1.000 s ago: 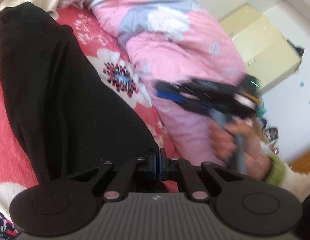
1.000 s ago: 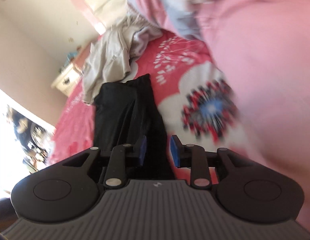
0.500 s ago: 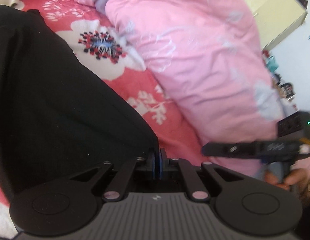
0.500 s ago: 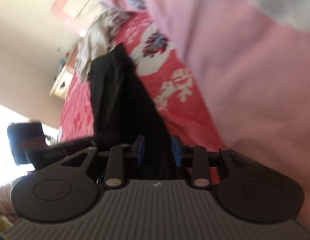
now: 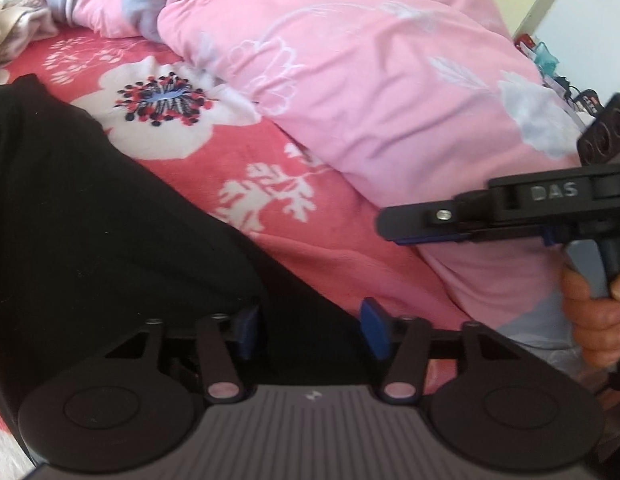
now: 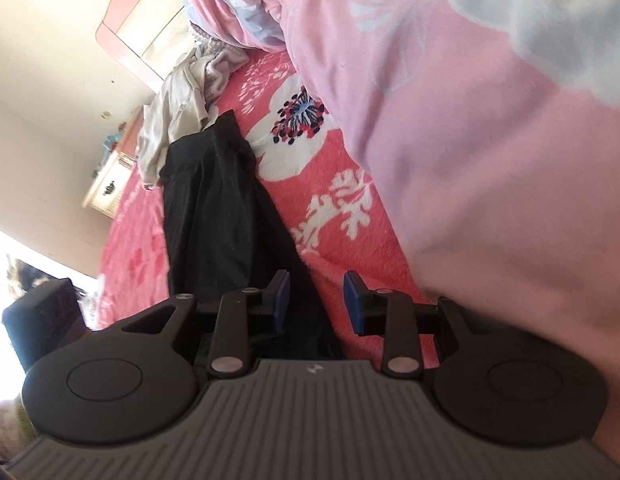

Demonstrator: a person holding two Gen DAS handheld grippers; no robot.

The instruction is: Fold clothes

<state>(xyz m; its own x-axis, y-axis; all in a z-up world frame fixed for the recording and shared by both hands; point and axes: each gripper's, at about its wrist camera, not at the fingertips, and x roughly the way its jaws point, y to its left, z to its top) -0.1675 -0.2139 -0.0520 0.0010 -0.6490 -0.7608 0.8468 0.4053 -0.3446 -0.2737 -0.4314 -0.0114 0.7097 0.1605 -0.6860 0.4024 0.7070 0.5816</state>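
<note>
A long black garment (image 5: 89,216) lies stretched on the red flowered bed sheet (image 5: 269,152). My left gripper (image 5: 310,332) hovers over its near end. The jaws are opening, and the cloth lies loose below the gap with neither blue pad pressing on it. In the right wrist view the black garment (image 6: 221,216) runs away as a narrow strip. My right gripper (image 6: 316,298) stands part open over its near edge, with cloth under the left pad and sheet under the right. From the left wrist view, the right gripper (image 5: 394,226) is side-on at the right, held by a hand (image 5: 598,320).
A bulky pink quilt (image 5: 370,80) fills the right side of the bed, close beside the right gripper. A heap of beige clothes (image 6: 177,112) lies at the garment's far end near the headboard (image 6: 121,36). A small cabinet (image 6: 109,184) stands beyond the bed.
The left jaws were shut on the black cloth and have now parted, letting it go. Both grippers travelled along the garment to its near end, where the right one came to rest.
</note>
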